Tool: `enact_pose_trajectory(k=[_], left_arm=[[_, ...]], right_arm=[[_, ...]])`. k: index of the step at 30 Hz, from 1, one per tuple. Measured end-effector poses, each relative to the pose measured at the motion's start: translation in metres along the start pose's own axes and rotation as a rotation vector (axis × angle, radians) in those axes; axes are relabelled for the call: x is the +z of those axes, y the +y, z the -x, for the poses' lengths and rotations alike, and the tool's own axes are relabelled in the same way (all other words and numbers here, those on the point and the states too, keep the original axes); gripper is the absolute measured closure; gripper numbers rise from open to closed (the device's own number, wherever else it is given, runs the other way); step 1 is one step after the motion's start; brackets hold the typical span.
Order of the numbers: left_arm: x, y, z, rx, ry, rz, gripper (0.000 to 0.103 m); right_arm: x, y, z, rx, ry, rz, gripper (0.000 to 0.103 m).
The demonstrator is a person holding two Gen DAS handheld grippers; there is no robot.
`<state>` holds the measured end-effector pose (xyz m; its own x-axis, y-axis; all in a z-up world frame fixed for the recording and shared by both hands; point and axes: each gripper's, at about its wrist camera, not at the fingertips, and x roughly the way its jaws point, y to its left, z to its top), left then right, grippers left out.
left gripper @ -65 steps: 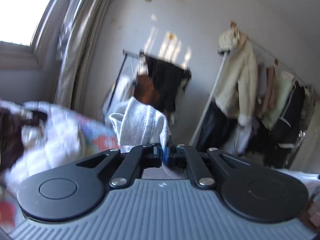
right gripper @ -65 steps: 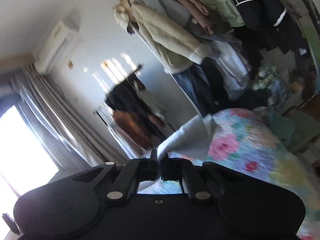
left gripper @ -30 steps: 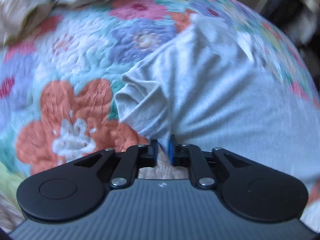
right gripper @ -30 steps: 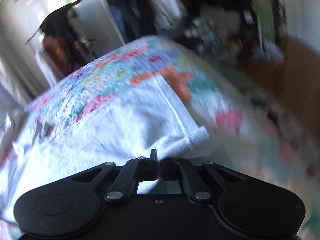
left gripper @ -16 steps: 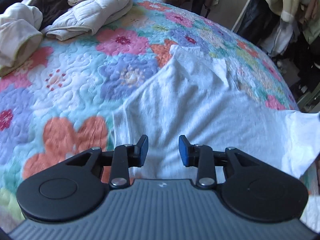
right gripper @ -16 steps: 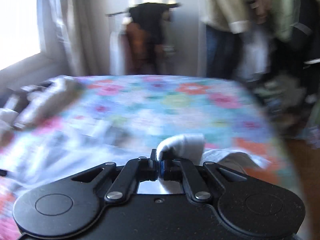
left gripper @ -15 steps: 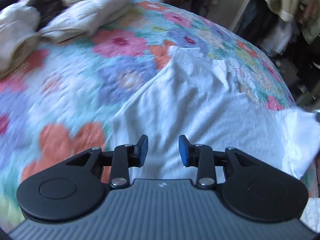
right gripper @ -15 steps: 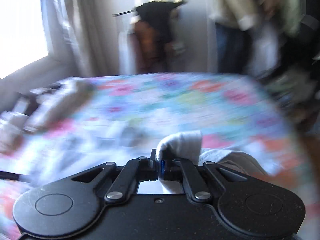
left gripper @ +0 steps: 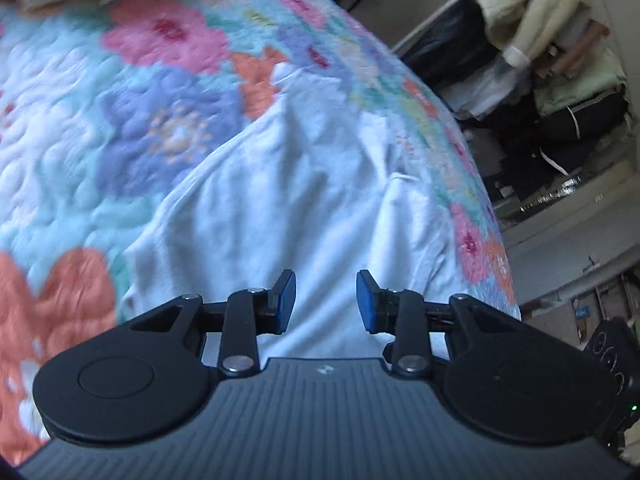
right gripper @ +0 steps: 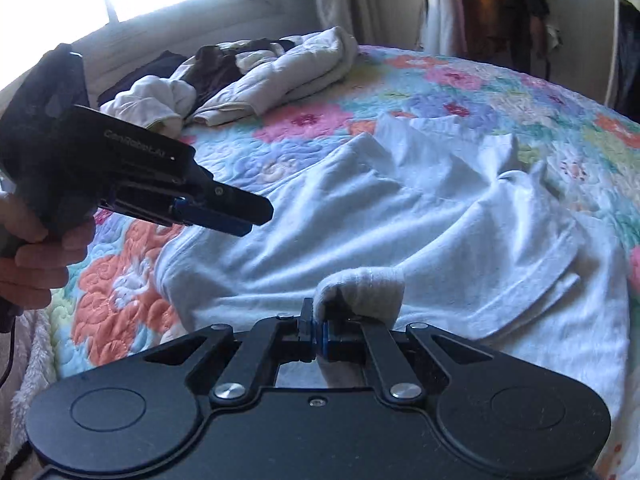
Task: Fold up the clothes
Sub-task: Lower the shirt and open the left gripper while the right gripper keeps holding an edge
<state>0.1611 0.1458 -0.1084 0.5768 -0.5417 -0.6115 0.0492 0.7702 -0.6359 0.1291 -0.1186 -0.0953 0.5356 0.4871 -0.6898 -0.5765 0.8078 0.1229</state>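
The pale shirt (right gripper: 400,216) lies spread and wrinkled on the flowered quilt (right gripper: 132,296), just ahead of both claws. The right gripper (right gripper: 319,332) is clamped on a rolled hem; the left gripper (left gripper: 326,298) hovers above the cloth, jaws apart and empty. The soft knit could slip out, or drag the layer below and spoil the fold. The puffy jackets (right gripper: 280,68) lie far beyond.
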Motion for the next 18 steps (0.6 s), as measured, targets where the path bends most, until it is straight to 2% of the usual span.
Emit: enact_pose_trajectory(k=[4, 6, 8, 9, 10, 13, 14, 16, 17, 18], left_arm=[[-0.001, -0.022, -0.013, -0.028, 0.032, -0.06, 0.072], [-0.003, -0.034, -0.02, -0.026, 0.05, -0.138, 0.07], [-0.004, -0.044, -0.022, -0.013, 0.041, -0.234, 0.07], [-0.003, -0.045, -0.025, -0.01, 0.039, -0.26, 0.07], [-0.003, -0.046, -0.028, -0.007, 0.037, -0.284, 0.07], [-0.001, -0.038, -0.042, -0.02, 0.086, -0.254, 0.07], [-0.001, -0.037, -0.043, -0.03, 0.095, -0.244, 0.07], [-0.002, -0.036, -0.042, -0.044, 0.108, -0.243, 0.07], [-0.003, -0.037, -0.04, -0.026, 0.108, -0.265, 0.07], [-0.005, -0.038, -0.039, -0.007, 0.107, -0.287, 0.07]], right_arm=[[0.005, 0.028, 0.001, -0.047, -0.012, 0.145, 0.097], [0.001, 0.049, -0.006, -0.079, 0.026, 0.271, 0.097], [-0.008, 0.057, -0.018, -0.071, 0.074, 0.318, 0.096], [-0.013, 0.058, -0.023, -0.059, 0.09, 0.324, 0.09], [-0.016, 0.055, -0.026, -0.041, 0.097, 0.313, 0.089], [-0.008, 0.048, -0.02, 0.013, 0.104, 0.267, 0.084], [-0.002, 0.046, -0.013, 0.027, 0.081, 0.257, 0.084], [0.006, 0.034, 0.006, 0.067, 0.008, 0.208, 0.074], [0.008, 0.022, 0.016, 0.108, -0.017, 0.147, 0.065], [0.009, 0.008, 0.023, 0.155, -0.027, 0.076, 0.061]])
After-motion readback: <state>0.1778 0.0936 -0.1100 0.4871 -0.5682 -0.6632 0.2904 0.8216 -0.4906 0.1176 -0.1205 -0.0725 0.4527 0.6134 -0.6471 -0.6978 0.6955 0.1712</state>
